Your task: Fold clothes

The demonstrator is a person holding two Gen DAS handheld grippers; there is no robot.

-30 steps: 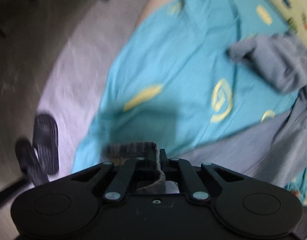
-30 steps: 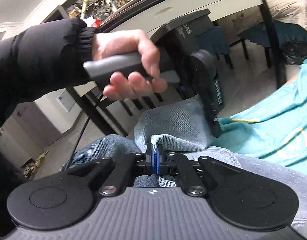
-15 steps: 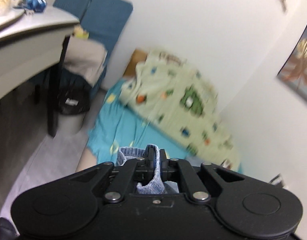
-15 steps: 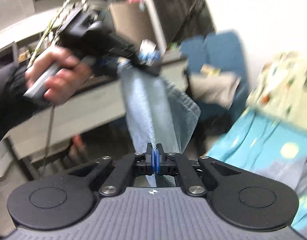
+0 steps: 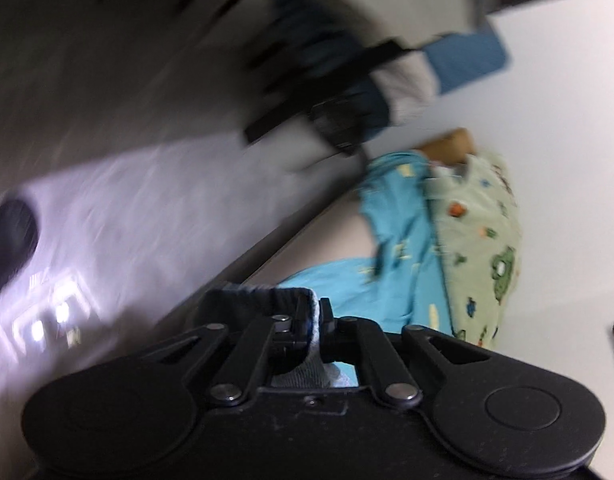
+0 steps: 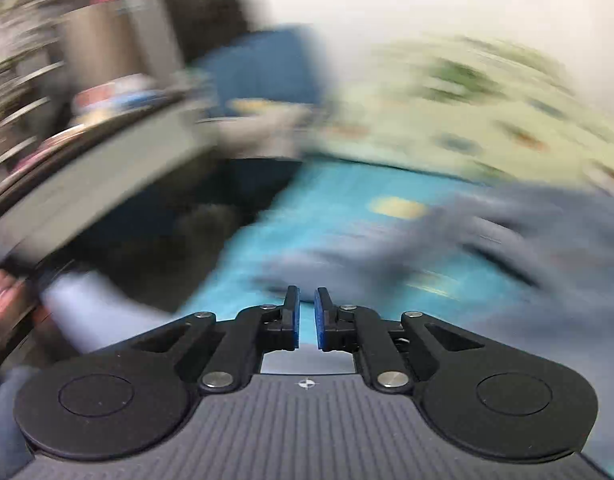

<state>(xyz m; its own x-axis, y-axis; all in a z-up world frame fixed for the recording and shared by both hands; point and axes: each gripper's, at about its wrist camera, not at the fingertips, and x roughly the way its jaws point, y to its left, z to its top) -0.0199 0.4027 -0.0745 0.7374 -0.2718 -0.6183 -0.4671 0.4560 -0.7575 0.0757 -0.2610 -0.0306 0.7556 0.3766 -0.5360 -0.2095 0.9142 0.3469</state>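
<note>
My left gripper (image 5: pixel 312 307) is shut on an edge of the blue denim garment (image 5: pixel 259 300), which bunches dark just ahead of the fingers. My right gripper (image 6: pixel 306 300) is slightly open and empty, with a narrow gap between its blue pads (image 6: pixel 293 316). In the right wrist view, the grey-blue garment (image 6: pixel 507 248) lies blurred across the turquoise bed sheet (image 6: pixel 307 216), ahead and to the right of the gripper. Both views are heavily motion-blurred.
A pale green patterned quilt (image 5: pixel 483 240) lies on the turquoise sheet (image 5: pixel 399 256) by the white wall; it also shows in the right wrist view (image 6: pixel 487 120). A grey desk (image 6: pixel 99 168) and blue chair (image 6: pixel 267 68) stand left. Grey floor (image 5: pixel 147 208) lies left of the bed.
My right gripper has let go of the denim and opened slightly. Both grippers have swung down toward the bed; the left still holds the garment.
</note>
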